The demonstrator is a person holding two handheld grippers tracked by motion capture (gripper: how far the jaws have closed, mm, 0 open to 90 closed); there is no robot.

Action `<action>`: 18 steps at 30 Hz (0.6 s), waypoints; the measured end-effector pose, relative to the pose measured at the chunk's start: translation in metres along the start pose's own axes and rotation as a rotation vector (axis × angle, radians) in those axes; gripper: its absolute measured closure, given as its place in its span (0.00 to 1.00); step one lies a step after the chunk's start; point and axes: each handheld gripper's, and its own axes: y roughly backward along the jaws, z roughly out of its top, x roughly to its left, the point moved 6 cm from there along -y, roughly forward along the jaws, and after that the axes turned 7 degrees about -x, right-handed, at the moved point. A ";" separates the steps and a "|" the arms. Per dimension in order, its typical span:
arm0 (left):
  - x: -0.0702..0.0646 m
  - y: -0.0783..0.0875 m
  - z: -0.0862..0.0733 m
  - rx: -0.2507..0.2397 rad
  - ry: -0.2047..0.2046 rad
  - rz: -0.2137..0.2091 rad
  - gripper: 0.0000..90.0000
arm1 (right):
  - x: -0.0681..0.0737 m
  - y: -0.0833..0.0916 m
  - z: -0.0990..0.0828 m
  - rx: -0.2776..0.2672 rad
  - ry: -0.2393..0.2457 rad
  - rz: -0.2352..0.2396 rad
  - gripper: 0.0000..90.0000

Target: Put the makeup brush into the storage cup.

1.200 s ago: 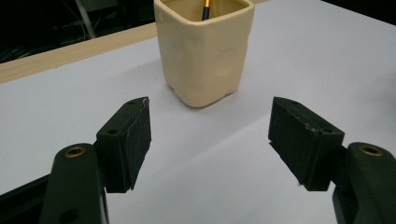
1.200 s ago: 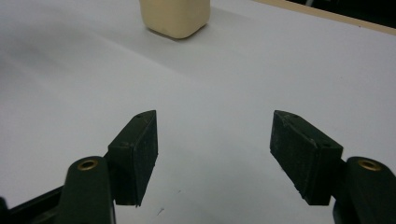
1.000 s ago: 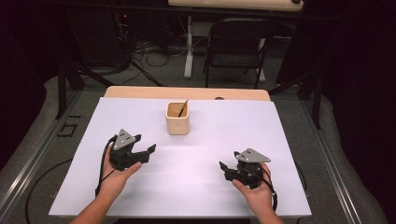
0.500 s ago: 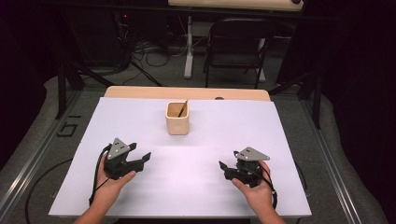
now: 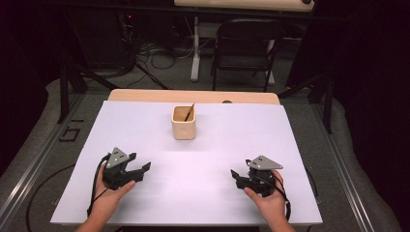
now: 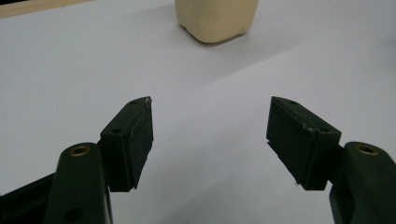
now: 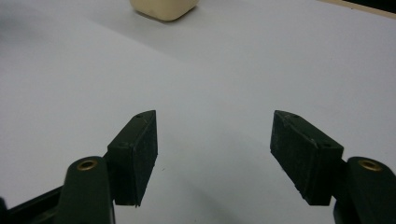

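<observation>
Cup point(image 5: 183, 128): beige, upright mid-table, dark stick inside
Left gripper point(image 5: 140, 170): jaws apart, empty
Right gripper point(image 5: 237, 176): jaws apart, empty

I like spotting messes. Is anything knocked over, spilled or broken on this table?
Nothing stands out. The beige cup stands upright on the white table with a thin dark stick leaning inside. Both tongs, left and right, are open and hold nothing.

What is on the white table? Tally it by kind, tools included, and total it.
Tools: 2, left tool and right tool, both open and empty
Cream cup: 1
Dark stick standing in the cup: 1
Total: 4
</observation>
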 end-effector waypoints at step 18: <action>0.012 0.002 -0.004 -0.015 0.025 0.021 0.36 | -0.014 0.002 -0.008 -0.008 -0.008 -0.024 0.36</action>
